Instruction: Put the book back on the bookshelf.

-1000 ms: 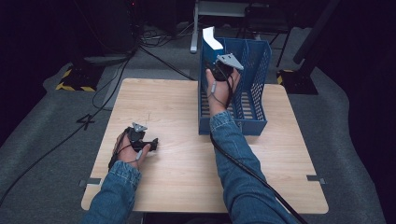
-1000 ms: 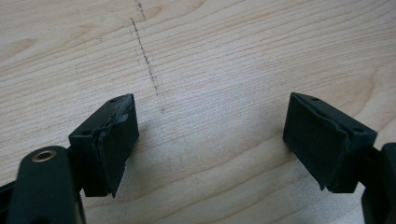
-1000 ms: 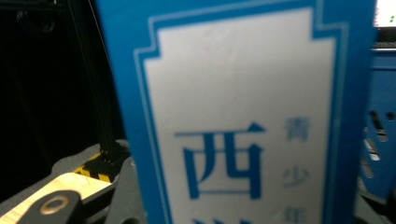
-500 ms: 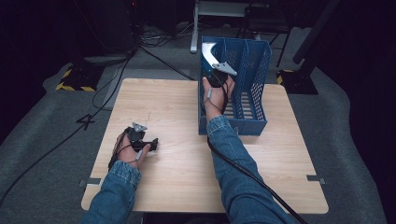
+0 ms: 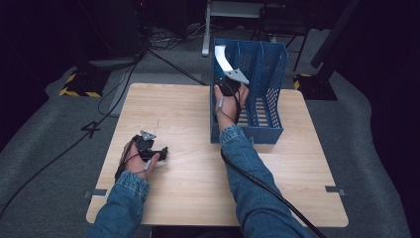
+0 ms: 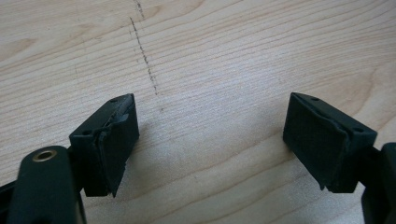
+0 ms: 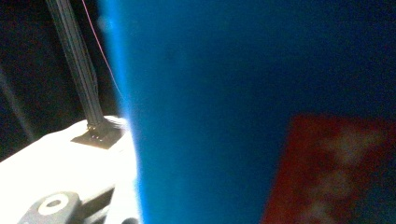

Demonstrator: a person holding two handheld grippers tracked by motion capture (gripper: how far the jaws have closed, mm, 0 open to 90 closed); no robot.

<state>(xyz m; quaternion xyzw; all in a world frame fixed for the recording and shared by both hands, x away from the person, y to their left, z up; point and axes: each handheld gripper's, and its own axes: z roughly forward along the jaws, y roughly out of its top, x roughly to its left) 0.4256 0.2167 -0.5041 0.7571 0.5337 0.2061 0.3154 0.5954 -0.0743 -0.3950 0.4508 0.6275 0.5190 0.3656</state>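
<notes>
Your right gripper [image 5: 229, 85] is inside the blue perforated plastic file rack [image 5: 270, 99], in the leftmost slot, jaws pinched on a white sheet [image 5: 221, 55] curving up just beyond it, though the close view is blurred. Your left gripper [image 6: 210, 135] rests on the pale wooden table [image 5: 198, 173], jaws apart on nothing.

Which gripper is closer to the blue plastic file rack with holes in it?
Right. The right gripper is inside the blue plastic file rack; the left gripper rests on the wooden table, well away from it.
</notes>
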